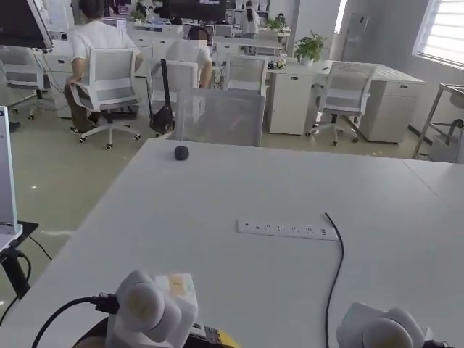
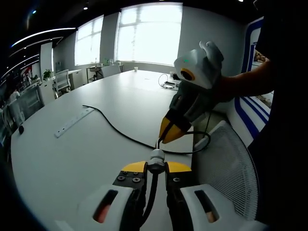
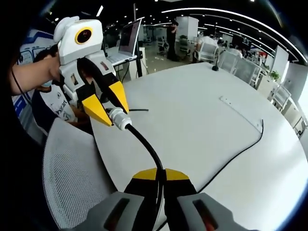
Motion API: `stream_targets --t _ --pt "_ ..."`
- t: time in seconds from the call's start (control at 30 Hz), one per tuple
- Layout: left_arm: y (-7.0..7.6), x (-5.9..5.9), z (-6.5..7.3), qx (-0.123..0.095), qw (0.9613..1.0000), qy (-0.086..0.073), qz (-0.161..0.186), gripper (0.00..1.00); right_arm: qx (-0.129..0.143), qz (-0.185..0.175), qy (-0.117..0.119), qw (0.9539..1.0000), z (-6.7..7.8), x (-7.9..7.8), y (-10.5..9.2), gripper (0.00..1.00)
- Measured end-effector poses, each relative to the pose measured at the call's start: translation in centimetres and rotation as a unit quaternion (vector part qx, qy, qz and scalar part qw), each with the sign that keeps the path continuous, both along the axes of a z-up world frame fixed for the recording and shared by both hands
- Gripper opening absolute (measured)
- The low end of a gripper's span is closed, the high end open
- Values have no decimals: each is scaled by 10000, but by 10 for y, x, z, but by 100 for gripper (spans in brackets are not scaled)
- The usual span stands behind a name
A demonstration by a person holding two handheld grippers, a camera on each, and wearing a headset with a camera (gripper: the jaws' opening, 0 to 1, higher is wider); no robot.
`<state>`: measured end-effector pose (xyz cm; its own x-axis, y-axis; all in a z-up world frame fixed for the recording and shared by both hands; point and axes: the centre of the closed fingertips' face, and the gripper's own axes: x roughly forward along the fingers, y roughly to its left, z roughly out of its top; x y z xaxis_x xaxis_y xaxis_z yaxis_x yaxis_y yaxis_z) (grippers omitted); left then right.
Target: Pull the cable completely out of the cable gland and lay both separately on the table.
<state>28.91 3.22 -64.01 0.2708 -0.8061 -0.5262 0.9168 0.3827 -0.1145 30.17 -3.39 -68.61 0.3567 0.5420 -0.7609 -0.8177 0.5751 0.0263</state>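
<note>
Pulling straight along the cable (image 3: 146,146) is advised, without twisting: the cable gland (image 2: 156,159), at lower centre of the left gripper view, is clamped by the left tongs (image 2: 155,168), the cable by the right tongs (image 3: 161,174).

Power strip (image 1: 287,230) and dark object (image 1: 181,152) lie on table (image 1: 203,268).

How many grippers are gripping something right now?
2. The left gripper clamps the cable gland; the right gripper is shut on the cable just behind the gland.
</note>
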Motion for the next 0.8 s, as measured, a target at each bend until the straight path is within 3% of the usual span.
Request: stream_targets --t 0.17,0.33,0.43,0.53,0.67,0.8 --pt "0 -3 0 1 10000 20 -20 15 -16 -144 81 9999 -5 -1 -5 0" --pt "1 -4 0 -9 10000 35 19 15 10 -175 7 9998 -2 -1 -3 0" --pt "2 -5 0 7 10000 35 22 15 -13 -75 -82 9999 -1 -2 -3 0" --pt "2 -4 0 13 10000 24 45 15 -70 145 -346 9993 3 0 -3 0" --pt "3 -4 -2 18 10000 56 65 15 41 40 -377 9993 7 3 -5 2" --pt "3 -5 -4 59 9999 67 47 15 -184 405 -571 9974 6 -1 -3 4"
